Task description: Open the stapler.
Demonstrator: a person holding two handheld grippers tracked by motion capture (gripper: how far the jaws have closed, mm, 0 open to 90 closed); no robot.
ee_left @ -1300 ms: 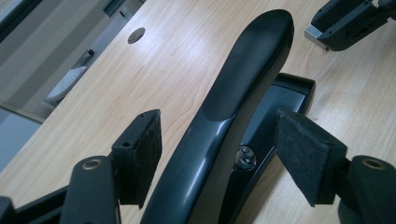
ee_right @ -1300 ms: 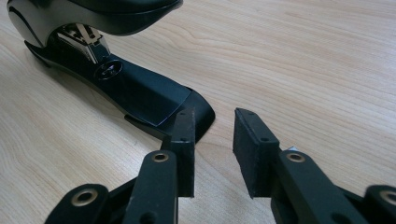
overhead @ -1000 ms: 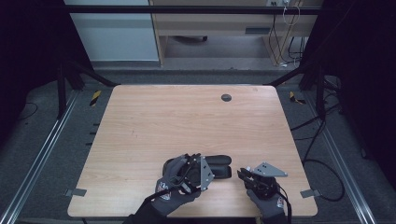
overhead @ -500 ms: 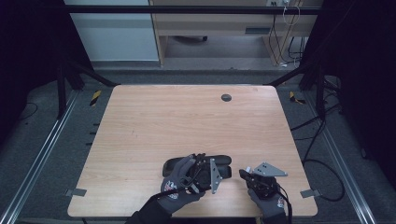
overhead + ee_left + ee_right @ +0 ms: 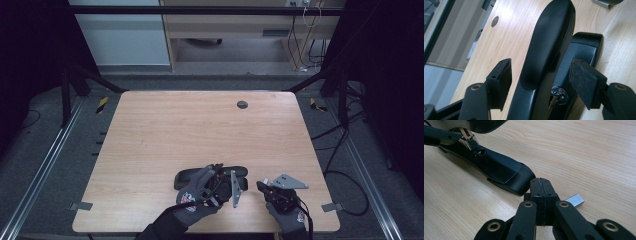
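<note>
A black stapler (image 5: 189, 178) lies near the front edge of the wooden table (image 5: 200, 130). My left gripper (image 5: 216, 181) is open, one pad on each side of the stapler's (image 5: 551, 37) raised top arm, with a gap at each pad. A metal spring part (image 5: 557, 96) sits at its hinge. My right gripper (image 5: 262, 187) is just right of the stapler's nose. Its jaws (image 5: 540, 185) are pressed flat together. A small silver strip of staples (image 5: 574, 200) pokes out from behind the jaw tips; I cannot tell whether it is touched. The stapler's nose (image 5: 506, 173) lies just left of them.
A round dark cable hole (image 5: 242, 104) sits at the table's far side. Metal rails run along the floor on both sides, cables (image 5: 340, 150) trail at the right, and a cabinet (image 5: 120, 40) stands behind the table.
My left hand and gripper have shifted right along the stapler and turned, so the grey plate now stands on edge. The right gripper has barely moved.
</note>
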